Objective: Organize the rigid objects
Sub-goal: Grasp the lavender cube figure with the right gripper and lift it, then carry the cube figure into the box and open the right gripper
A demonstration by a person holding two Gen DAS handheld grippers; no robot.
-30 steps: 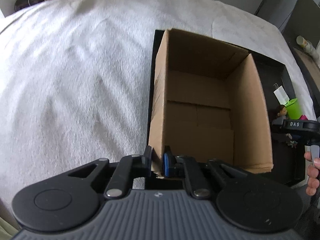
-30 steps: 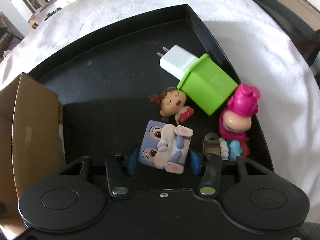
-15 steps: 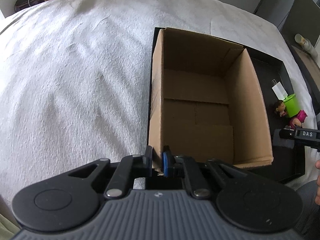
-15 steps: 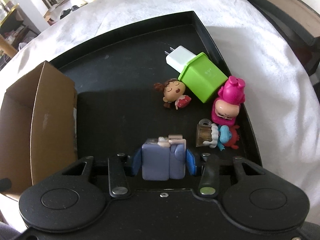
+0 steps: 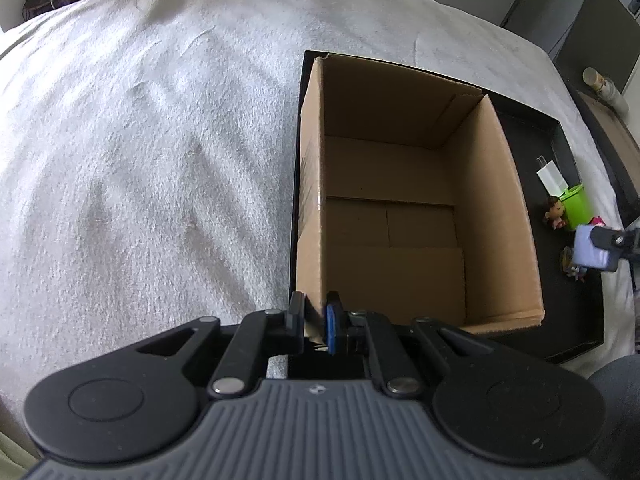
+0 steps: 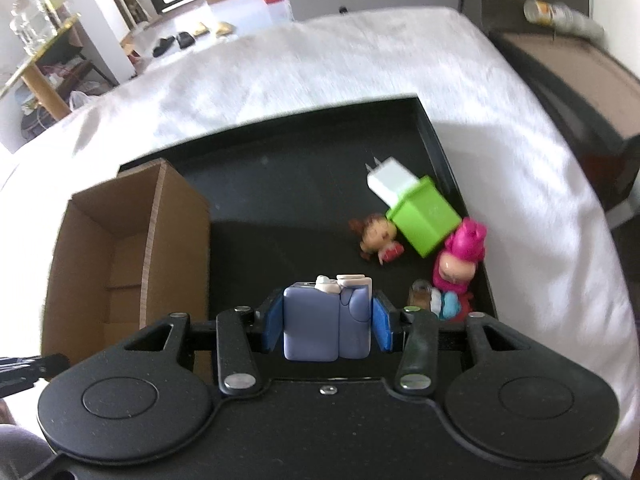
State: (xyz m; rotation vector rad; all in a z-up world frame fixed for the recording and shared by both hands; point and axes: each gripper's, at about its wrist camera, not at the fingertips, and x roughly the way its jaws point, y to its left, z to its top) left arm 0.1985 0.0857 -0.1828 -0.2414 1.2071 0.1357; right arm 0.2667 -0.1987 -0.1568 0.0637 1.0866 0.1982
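Observation:
My right gripper (image 6: 326,322) is shut on a purple-blue rabbit cube toy (image 6: 326,320) and holds it above the black tray (image 6: 288,208); the cube shows in the left wrist view (image 5: 592,250) at the right edge. My left gripper (image 5: 316,320) is shut on the near-left corner of the open cardboard box (image 5: 400,220), whose inside holds nothing. The box (image 6: 124,248) stands on the tray's left part. On the tray's right lie a green and white charger (image 6: 416,208), a small brown-haired doll (image 6: 376,236), a pink figure (image 6: 460,256) and a small blue-red toy (image 6: 444,304).
The tray lies on a white blanket (image 5: 140,160) that covers the whole surface. A dark low cabinet (image 6: 580,80) with a bottle (image 6: 560,16) on it stands to the right. Furniture and shoes lie beyond the far edge.
My right gripper closed on the rabbit cube, lifted it off the tray and drew back and up. My left gripper kept its hold on the box corner.

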